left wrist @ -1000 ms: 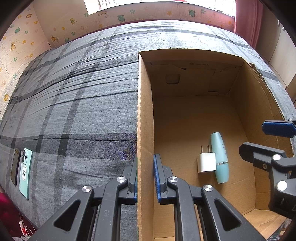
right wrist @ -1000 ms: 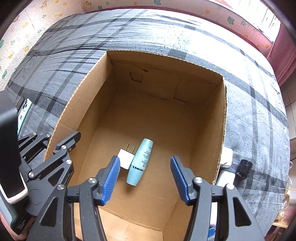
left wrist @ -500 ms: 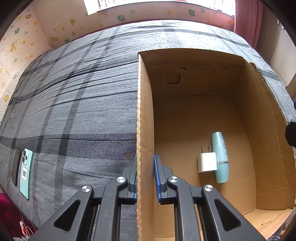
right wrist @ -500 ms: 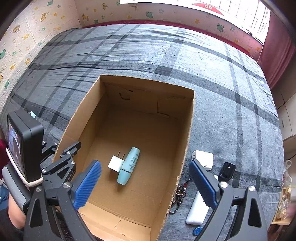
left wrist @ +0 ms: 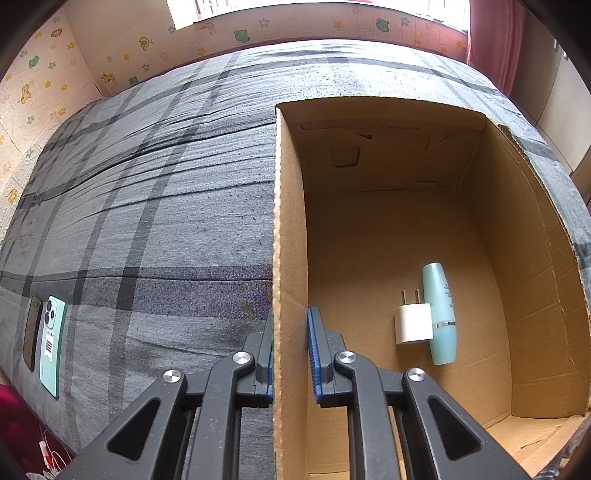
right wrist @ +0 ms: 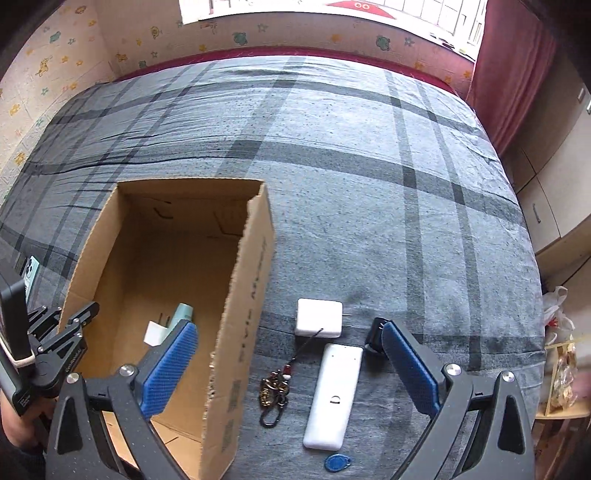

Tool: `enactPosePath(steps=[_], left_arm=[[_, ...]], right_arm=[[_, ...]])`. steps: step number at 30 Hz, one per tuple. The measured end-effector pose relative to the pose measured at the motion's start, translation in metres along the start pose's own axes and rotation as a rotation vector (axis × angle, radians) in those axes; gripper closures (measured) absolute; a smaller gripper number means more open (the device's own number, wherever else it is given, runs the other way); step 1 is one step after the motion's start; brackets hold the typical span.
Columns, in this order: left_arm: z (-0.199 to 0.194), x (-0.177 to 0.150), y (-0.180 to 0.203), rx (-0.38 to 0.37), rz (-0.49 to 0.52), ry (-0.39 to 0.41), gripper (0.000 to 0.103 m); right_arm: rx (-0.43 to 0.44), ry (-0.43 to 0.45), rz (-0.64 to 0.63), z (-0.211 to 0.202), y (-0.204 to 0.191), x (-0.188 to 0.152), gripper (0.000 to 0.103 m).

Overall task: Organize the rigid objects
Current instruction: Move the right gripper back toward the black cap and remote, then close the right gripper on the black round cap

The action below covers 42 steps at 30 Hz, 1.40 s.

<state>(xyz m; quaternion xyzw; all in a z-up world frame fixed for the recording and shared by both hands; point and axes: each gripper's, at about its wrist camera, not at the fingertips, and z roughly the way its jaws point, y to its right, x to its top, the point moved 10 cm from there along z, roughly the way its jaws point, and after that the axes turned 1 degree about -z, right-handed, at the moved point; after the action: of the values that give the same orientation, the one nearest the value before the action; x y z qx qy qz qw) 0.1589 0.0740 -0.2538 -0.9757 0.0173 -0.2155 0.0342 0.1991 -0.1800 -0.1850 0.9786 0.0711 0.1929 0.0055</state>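
Observation:
An open cardboard box (left wrist: 290,258) (right wrist: 255,280) sits on the plaid bed. My left gripper (left wrist: 290,354) is shut on the box's left wall, one finger on each side; it also shows in the right wrist view (right wrist: 62,325). Inside lie a white plug adapter (left wrist: 413,323) (right wrist: 155,332) and a teal bottle (left wrist: 439,314) (right wrist: 183,313). My right gripper (right wrist: 291,369) is wide open and empty, above a white remote (right wrist: 332,393), a keychain (right wrist: 274,386), a white charger (right wrist: 319,317), a small black object (right wrist: 373,338) and a blue tag (right wrist: 337,462) beside the box.
A mint phone (left wrist: 51,343) and a dark phone (left wrist: 31,332) lie at the bed's left front edge. Wardrobe doors (right wrist: 554,192) and a plastic bag (right wrist: 557,310) stand to the right of the bed. A wall (right wrist: 258,29) runs along the far side.
My right gripper rose out of the box, moved right and opened wider; it now hangs over the items beside the box. The left gripper has kept its hold on the wall.

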Motion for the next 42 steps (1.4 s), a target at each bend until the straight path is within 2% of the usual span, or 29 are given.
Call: enactPosePath(steps=[9, 16, 24, 34, 37, 40, 42], left_arm=[[0.0, 0.0, 0.0, -0.001, -0.002, -0.001, 0.088], [0.0, 0.0, -0.001, 0.003, 0.003, -0.001, 0.088], [0.001, 0.0, -0.001, 0.003, 0.005, -0.003, 0.088], [0.0, -0.001, 0.0, 0.011, 0.009, 0.001, 0.088], [-0.001, -0.001, 0.0, 0.009, 0.007, 0.002, 0.088], [-0.001, -0.001, 0.0, 0.014, 0.01, 0.002, 0.088], [-0.001, -0.001, 0.0, 0.012, 0.008, 0.002, 0.088]], right_arm=[[-0.059, -0.037, 0.123, 0.026, 0.07, -0.012, 0.001], [-0.073, -0.093, 0.199, 0.062, 0.104, -0.03, 0.001], [-0.069, -0.133, 0.247, 0.098, 0.125, -0.044, 0.001], [-0.067, -0.161, 0.261, 0.127, 0.132, -0.053, 0.002], [-0.061, -0.164, 0.268, 0.13, 0.131, -0.055, 0.008], [-0.05, -0.169, 0.261, 0.131, 0.128, -0.055, 0.022], [-0.029, -0.175, 0.266, 0.133, 0.125, -0.056, 0.039]])
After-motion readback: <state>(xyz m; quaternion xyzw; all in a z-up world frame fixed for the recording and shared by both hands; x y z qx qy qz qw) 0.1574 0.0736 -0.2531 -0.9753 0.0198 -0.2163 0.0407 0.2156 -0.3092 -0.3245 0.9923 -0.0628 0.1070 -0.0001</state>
